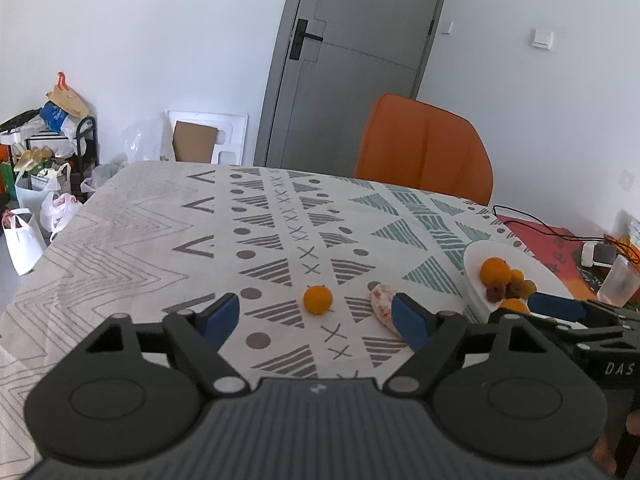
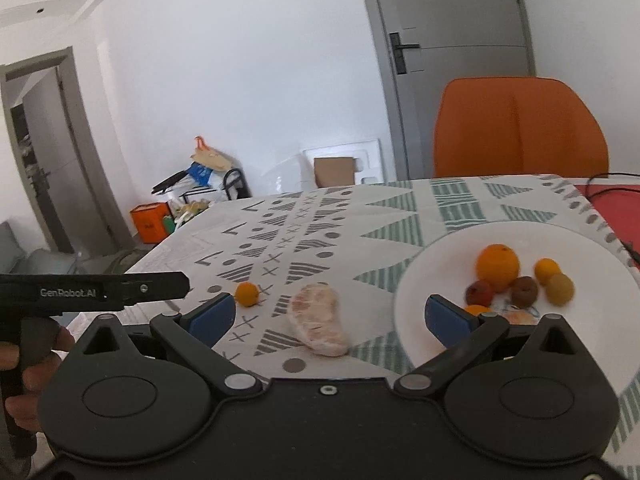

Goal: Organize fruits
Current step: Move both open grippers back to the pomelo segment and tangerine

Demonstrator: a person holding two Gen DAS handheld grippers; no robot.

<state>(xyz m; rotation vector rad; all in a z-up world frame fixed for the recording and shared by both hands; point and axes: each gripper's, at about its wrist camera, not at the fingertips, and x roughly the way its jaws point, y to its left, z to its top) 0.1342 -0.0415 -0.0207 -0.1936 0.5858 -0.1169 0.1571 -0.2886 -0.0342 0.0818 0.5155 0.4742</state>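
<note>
A small orange fruit point(image 1: 317, 299) point(image 2: 246, 294) lies on the patterned tablecloth. A peeled pomelo wedge point(image 1: 382, 306) point(image 2: 320, 320) lies to its right. A white plate point(image 1: 476, 254) point(image 2: 416, 280) further right holds a big orange point(image 2: 497, 267), dark red fruits point(image 2: 479, 293) and small yellow fruits point(image 2: 560, 289). My left gripper point(image 1: 316, 318) is open and empty, just short of the small orange. My right gripper point(image 2: 328, 312) is open and empty, with the wedge between its fingers' line and its right finger point(image 2: 446, 316) over the plate's rim.
An orange chair point(image 1: 426, 152) point(image 2: 520, 132) stands at the table's far side. A red mat point(image 1: 540, 236) with cables and a clear plastic cup point(image 1: 618, 286) lie at the right. Bags and a rack point(image 1: 48, 152) stand on the floor left of the table.
</note>
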